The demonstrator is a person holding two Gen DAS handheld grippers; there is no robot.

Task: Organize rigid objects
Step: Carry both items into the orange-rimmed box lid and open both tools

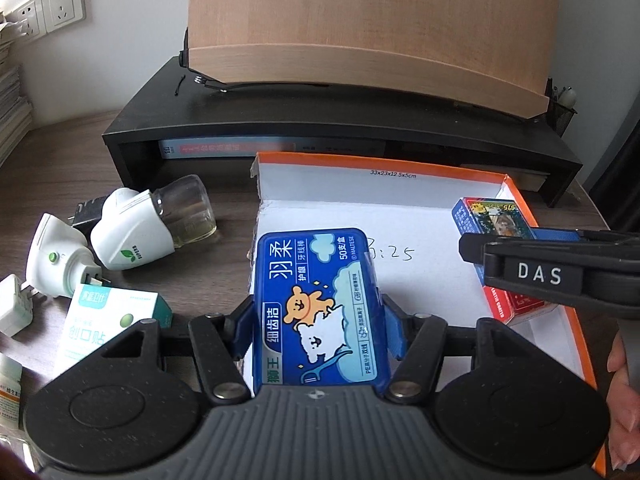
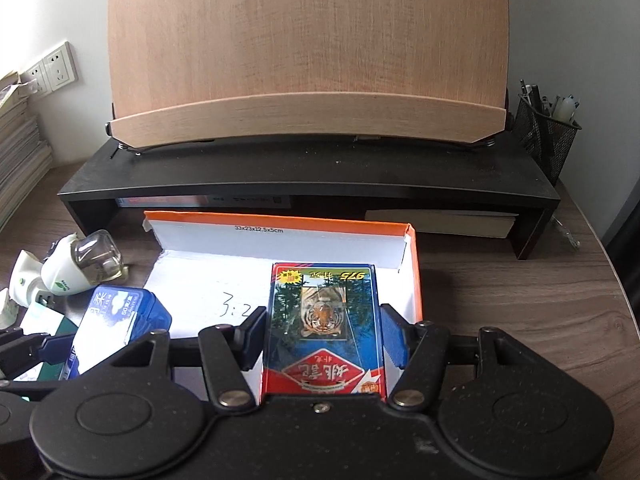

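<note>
Blue pads: the left gripper (image 1: 320, 312) clamps the blue floss-pick case (image 1: 320, 308) by its long sides, pads pressing on both edges.
Right gripper: the right gripper (image 2: 324, 332) holds the playing-card box (image 2: 324, 328), with its tiger picture, the same way, across its width.
Where they hang: both items sit over the white floor of the orange-edged cardboard tray (image 2: 416, 272), the floss case near its left edge, the card box toward its right wall.
Step in hand: likely setting both items down inside the tray.
Doing it well: lower each flat, keep the card box parallel to the right wall and the floss case fully inside the left rim, then release only once the base rests.
Risk: the two grippers work close together; keep them apart.
Left on the desk (image 2: 500, 300): two white plug-in vaporizers (image 1: 132, 228), a green-and-white plaster box (image 1: 104, 320), a white charger (image 1: 14, 304).
</note>
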